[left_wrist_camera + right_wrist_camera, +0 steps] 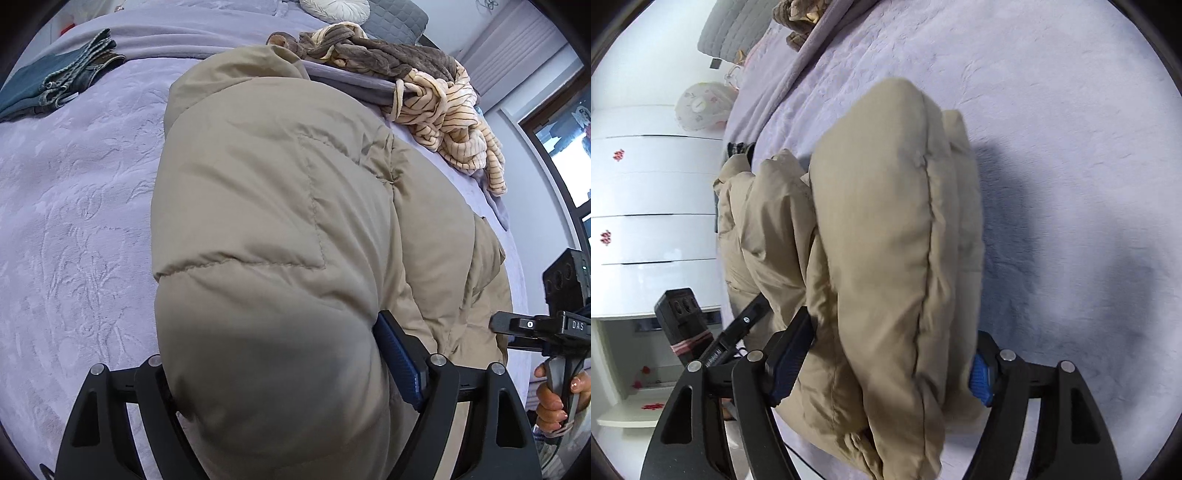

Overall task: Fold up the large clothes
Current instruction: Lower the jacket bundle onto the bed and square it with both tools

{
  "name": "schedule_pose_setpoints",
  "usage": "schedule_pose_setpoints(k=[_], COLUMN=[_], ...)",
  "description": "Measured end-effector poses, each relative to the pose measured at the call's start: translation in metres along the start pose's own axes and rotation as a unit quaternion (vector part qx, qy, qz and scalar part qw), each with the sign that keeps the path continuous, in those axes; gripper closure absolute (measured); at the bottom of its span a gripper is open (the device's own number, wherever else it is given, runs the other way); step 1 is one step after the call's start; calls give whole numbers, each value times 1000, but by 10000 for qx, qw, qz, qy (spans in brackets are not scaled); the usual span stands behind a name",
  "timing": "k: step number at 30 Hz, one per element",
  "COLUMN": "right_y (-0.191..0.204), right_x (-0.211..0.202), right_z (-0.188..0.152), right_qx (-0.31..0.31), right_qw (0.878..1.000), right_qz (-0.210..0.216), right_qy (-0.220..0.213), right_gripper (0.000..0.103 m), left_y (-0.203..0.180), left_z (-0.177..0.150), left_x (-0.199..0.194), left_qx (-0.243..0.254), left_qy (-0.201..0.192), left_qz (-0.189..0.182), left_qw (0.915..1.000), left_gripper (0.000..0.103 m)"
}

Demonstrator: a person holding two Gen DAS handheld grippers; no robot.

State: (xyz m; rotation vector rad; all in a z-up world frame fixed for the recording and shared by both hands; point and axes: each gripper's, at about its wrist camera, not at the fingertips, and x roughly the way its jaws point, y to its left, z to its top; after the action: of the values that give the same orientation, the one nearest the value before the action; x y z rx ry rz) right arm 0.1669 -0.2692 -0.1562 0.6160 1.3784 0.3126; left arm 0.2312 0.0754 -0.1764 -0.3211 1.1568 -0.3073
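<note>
Black gripper fingers with blue pads frame the bottom of both wrist views, each straddling a thick fold of a tan puffer jacket (pixel 273 229) that lies folded on a lavender bed (pixel 74 206). At lower centre of the left view, the left gripper (pixel 280 373) stands wide, the padded bulk filling the gap; one blue pad lies against the fabric, the other is hidden, so whether it still pinches cannot be told. At the bottom of the right view, the right gripper (pixel 886 365) is likewise spread wide around the jacket's stacked layers, its pads at the fabric's flanks, apparently loosening rather than clamping. Both seem placed at the near edge to lay the bundle down squarely. Folded jeans (pixel 70 74) rest at upper left, a striped fleece garment (pixel 443 122) heaps at upper right, seemingly awaiting folding. A hand (pixel 557 398) grips the other tool's handle at lower right.
</note>
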Motion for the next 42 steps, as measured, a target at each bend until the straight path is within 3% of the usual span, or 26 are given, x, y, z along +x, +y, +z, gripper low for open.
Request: schedule_pose_setpoints(k=[2,5,6,8,9,11,12,15,17,20,25,28,31,33,35,42], right_y=[20,42,37,63,79,98,103,107,112,111,122,131,127,109,89,78], right_x=[-19,-41,-41,-29,-23,-17,-18,-24,-14,-9,-41,-33,-6,12,25,28], right_z=[0,6,22,31,37,45,43,30,30,28,19,26,36,41,42,38], right_qx=[-203,-491,-571,-781,-868,-979,-1025,-1267,-1373,-1333,-1500,-1640,-1418,-1009,-742,-726], right_qw=[9977,9930,9916,9887,9874,9856,9849,9821,9808,9798,9751,9766,9815,9853,9879,9879], right_qz=[-427,-468,-483,-564,-645,-844,-890,-912,-963,-1102,-523,-461,-823,-1105,-1185,-1252], right_qy=[-493,-967,-1052,-1148,-1159,-1091,-1075,-1055,-994,-1008,-1549,-1314,-992,-821,-677,-563], right_gripper=[26,26,26,31,39,89,94,94,94,94,93,89,89,91,99,100], left_y=[-1,-1,-1,-3,-4,-5,-4,2,3,-4,-29,-32,-34,-37,-41,-47], left_z=[1,2,1,3,3,4,4,9,16,24,15,12,12,10,8,0], left_x=[0,-1,-1,-3,-7,-23,-34,-63,-66,-42,-16,-12,-12,-11,-8,-18], left_qx=[-6,-5,-1,-2,-3,-21,-40,-173,-216,-100,461,520,495,532,630,654], left_qy=[19,23,23,25,-10,-306,-529,-1166,-1316,-956,-823,-800,-787,-777,-772,-647], left_qz=[3,46,71,161,297,722,898,1010,933,934,1248,1317,1357,1394,1406,1517], left_qw=[10000,10000,10000,9999,9996,9969,9945,9879,9867,9910,9877,9867,9864,9858,9850,9841], left_gripper=[18,17,16,16,17,17,17,17,17,17,17,17,17,17,17,16])
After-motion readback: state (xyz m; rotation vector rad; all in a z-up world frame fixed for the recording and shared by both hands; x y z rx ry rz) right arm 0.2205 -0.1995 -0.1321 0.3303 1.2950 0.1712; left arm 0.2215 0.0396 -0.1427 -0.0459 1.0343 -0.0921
